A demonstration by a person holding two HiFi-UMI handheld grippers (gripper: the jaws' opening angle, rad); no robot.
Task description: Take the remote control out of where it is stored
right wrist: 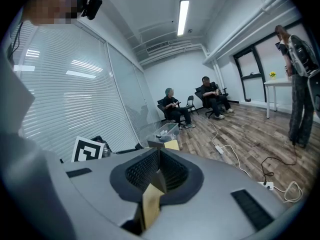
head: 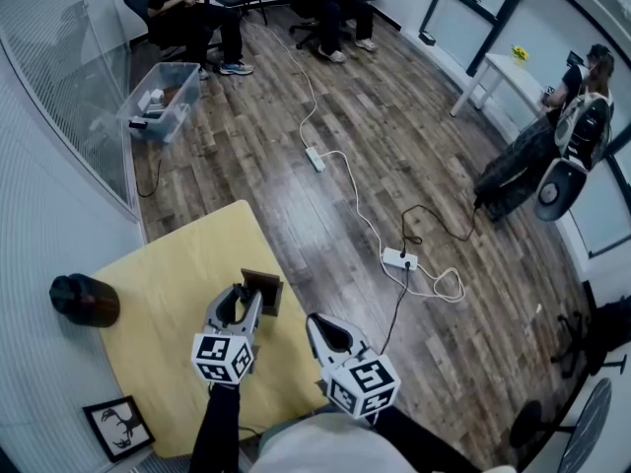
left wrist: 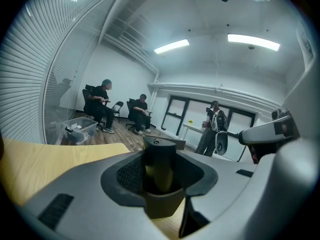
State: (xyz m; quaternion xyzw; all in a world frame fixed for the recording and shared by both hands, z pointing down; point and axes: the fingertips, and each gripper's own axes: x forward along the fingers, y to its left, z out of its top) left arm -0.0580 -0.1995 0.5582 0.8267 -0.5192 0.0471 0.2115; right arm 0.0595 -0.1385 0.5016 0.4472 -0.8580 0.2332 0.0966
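On the yellow table [head: 168,274], my left gripper [head: 240,306] is shut on a black remote control [left wrist: 160,153] that stands upright between its pads. The remote sits at the brown holder [head: 264,290], whose rim shows just behind it as a brown edge [left wrist: 179,144] in the left gripper view. In the head view the jaws hide the remote itself. My right gripper [head: 317,325] hovers at the table's right edge, a little right of the holder, shut with nothing in it; its pads [right wrist: 150,171] meet at the tip.
A dark round jar [head: 85,301] stands at the table's left edge and a framed deer picture [head: 118,427] lies at its near left corner. A clear bin [head: 161,99], power strips with cables [head: 399,258] and seated people are on the wooden floor beyond.
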